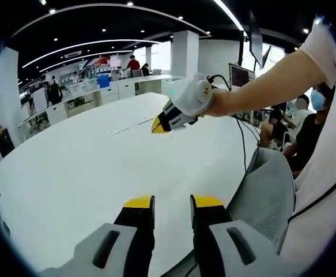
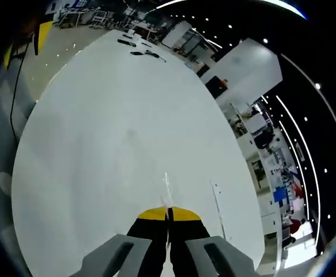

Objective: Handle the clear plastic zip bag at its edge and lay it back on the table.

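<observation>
The clear plastic zip bag [image 1: 132, 126] lies nearly invisible on the white table [image 1: 70, 173]; only faint edge marks show it. In the right gripper view a thin glinting strip of the bag [image 2: 166, 186] runs straight out from my right gripper [image 2: 169, 212], whose yellow-tipped jaws are pressed together on its edge. In the left gripper view a person's hand holds that right gripper [image 1: 158, 126] low over the table beside the bag. My left gripper [image 1: 173, 202] hovers over the near table edge, open with nothing between its jaws.
A grey chair [image 1: 265, 190] stands at the table's right edge, with a black cable [image 1: 244, 144] running down to it. Small dark items [image 2: 138, 51] lie at the table's far end. Desks, monitors and people are beyond the table.
</observation>
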`<state>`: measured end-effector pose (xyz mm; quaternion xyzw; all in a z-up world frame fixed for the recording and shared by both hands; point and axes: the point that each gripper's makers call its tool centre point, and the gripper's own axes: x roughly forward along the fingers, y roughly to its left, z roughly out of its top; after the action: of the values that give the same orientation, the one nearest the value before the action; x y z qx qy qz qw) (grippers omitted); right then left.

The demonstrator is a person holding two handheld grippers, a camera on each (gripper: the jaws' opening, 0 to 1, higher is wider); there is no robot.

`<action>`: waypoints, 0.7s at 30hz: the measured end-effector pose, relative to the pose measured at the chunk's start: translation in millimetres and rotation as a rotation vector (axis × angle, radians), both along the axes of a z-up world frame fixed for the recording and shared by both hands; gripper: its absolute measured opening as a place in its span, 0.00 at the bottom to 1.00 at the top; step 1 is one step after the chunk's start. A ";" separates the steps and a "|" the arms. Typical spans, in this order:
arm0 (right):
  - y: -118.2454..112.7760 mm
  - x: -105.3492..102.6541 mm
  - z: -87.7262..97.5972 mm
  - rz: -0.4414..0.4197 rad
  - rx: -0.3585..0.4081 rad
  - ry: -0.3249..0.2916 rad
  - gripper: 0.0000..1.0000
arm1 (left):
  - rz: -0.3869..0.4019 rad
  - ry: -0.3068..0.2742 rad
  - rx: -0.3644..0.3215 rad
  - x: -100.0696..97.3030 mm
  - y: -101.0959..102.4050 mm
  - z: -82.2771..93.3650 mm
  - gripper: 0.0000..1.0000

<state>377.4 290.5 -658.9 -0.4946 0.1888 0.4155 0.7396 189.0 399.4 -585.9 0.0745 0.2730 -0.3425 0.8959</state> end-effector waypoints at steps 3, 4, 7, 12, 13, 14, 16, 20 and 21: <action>0.6 -2.2 -5.7 0.002 0.002 -0.004 0.00 | 0.002 0.005 -0.001 0.1 0.1 -1.5 0.22; 1.3 -3.5 -9.1 0.005 0.001 -0.003 0.00 | 0.001 0.007 -0.001 0.1 0.1 -2.2 0.22; -0.1 -5.4 -18.5 -0.001 -0.013 0.004 0.00 | 0.000 0.010 0.001 0.1 0.1 -3.7 0.22; 2.2 -17.8 -29.9 0.011 -0.012 0.011 0.00 | 0.003 0.017 0.001 -1.0 0.0 -5.5 0.22; 3.1 -20.4 -32.9 0.007 -0.004 0.026 0.00 | 0.003 0.018 0.001 -1.3 -0.3 -5.7 0.22; 3.0 -21.4 -34.6 0.010 -0.008 0.023 0.00 | 0.002 0.020 0.001 -1.7 -0.6 -6.0 0.22; 3.3 -23.0 -38.1 0.014 -0.013 0.020 0.00 | 0.000 0.023 0.002 -2.2 -1.4 -6.9 0.22; 2.2 -23.9 -44.5 0.008 -0.011 0.026 0.00 | -0.007 0.025 0.005 -3.1 -3.8 -7.3 0.22; 1.9 -24.4 -47.3 0.008 -0.012 0.032 0.00 | -0.008 0.025 0.006 -3.4 -4.3 -7.2 0.22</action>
<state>353.0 292.3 -706.2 -0.4930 0.2011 0.4250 0.7320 185.6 395.0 -593.1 0.0739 0.2850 -0.3463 0.8907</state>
